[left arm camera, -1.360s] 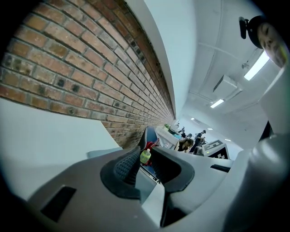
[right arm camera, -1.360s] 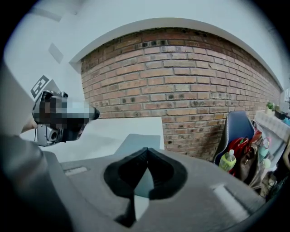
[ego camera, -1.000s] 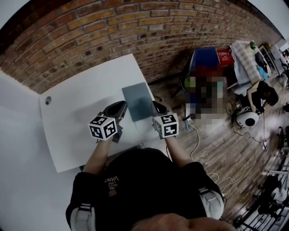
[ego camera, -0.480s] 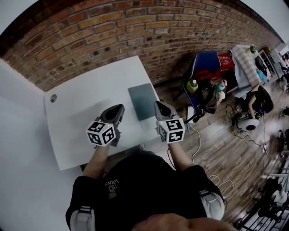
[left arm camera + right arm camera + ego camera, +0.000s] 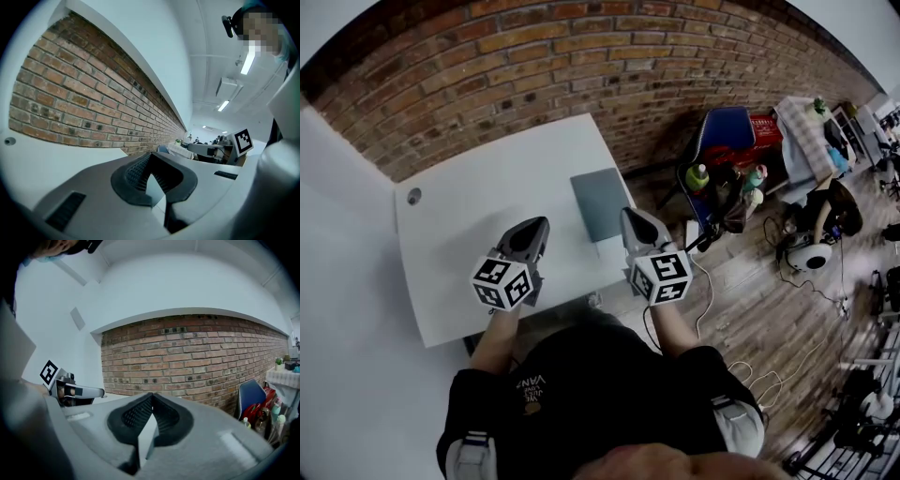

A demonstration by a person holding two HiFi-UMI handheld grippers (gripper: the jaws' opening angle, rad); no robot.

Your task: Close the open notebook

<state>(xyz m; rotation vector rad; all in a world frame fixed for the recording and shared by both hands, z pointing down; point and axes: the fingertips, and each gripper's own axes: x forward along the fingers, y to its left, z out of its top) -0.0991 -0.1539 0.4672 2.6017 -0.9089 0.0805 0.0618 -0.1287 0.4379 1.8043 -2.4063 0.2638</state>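
The grey notebook (image 5: 602, 202) lies closed and flat near the right edge of the white table (image 5: 478, 202). My left gripper (image 5: 536, 226) hovers to the left of it, apart from it. Its jaws have just been closing and are shut with nothing between them (image 5: 149, 157). My right gripper (image 5: 630, 217) hangs over the notebook's near right corner, clear of the cover. In the right gripper view the fingertips (image 5: 152, 395) meet, shut on nothing. Each gripper view shows the other gripper's marker cube off to the side.
A brick wall (image 5: 534, 56) runs behind the table. A round cable hole (image 5: 413, 196) sits at the table's far left. To the right stand a blue chair (image 5: 727, 127) and bottles (image 5: 698, 176); a white cable (image 5: 706, 281) trails on the wooden floor. A person (image 5: 836, 202) sits far right.
Both grippers have drawn back toward the person and lifted away from the notebook's near end. The notebook stays closed and has not shifted on the table.
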